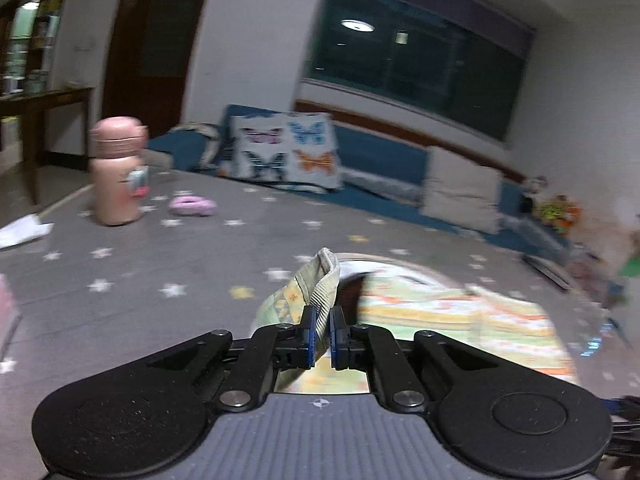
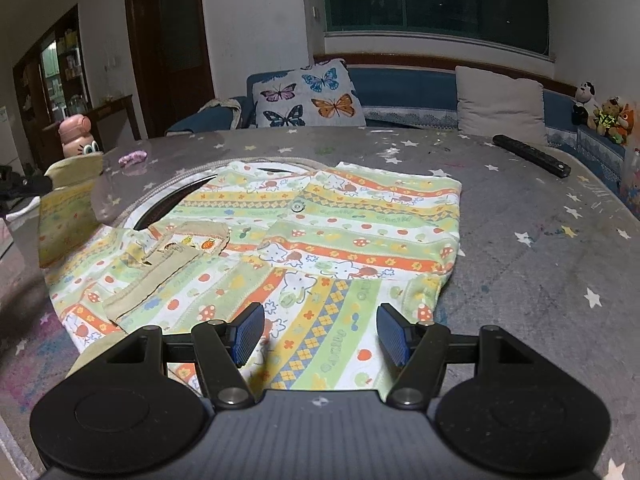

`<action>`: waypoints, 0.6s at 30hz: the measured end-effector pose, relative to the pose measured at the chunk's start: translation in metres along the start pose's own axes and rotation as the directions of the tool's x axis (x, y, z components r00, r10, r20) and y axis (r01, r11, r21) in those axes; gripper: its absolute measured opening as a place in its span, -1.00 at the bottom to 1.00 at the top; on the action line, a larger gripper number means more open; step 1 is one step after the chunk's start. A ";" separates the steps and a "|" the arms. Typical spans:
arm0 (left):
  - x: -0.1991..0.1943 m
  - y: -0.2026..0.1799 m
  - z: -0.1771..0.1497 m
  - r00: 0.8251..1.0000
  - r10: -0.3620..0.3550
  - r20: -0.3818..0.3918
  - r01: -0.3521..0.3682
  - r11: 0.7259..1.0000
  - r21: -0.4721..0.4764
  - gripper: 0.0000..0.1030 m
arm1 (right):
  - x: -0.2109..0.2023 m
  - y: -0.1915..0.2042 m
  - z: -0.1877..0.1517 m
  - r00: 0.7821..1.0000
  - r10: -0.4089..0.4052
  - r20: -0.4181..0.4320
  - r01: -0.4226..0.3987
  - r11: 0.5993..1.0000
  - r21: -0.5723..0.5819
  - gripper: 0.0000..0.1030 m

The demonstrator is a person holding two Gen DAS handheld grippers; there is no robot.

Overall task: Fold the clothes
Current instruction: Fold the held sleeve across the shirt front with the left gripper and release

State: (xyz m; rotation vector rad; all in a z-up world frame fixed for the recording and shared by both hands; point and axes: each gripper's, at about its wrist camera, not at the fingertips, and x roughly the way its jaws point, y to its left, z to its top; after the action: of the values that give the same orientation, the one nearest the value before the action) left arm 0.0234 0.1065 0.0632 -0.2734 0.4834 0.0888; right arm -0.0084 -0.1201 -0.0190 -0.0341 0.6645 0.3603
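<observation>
A child's patterned shirt point(image 2: 320, 240) with green, orange and yellow stripes lies on the grey star-print cloth point(image 2: 540, 260). My left gripper point(image 1: 321, 336) is shut on the shirt's ribbed sleeve cuff point(image 1: 324, 280) and holds it lifted; the rest of the shirt point(image 1: 460, 320) trails to the right. In the right wrist view the lifted sleeve point(image 2: 68, 208) hangs at the far left. My right gripper point(image 2: 320, 334) is open and empty, just above the shirt's near hem.
A pink bottle point(image 1: 116, 172) and a pink hair tie point(image 1: 192, 205) stand at the back left. A black remote point(image 2: 532, 155) lies at the back right. A blue sofa with a butterfly cushion point(image 2: 308, 94) and a beige cushion point(image 2: 500, 106) sits behind.
</observation>
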 end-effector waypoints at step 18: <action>0.006 -0.138 -0.032 0.948 -0.299 -0.111 0.314 0.936 0.158 -0.87 | -0.029 -0.035 -0.014 0.998 -0.013 0.060 0.006 0.994 0.110 0.23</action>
State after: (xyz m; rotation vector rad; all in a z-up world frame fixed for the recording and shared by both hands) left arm 0.0347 -0.0349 0.0659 -0.1783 0.5253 -0.2704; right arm -0.0263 -0.1641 -0.0148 0.0776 0.6227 0.3139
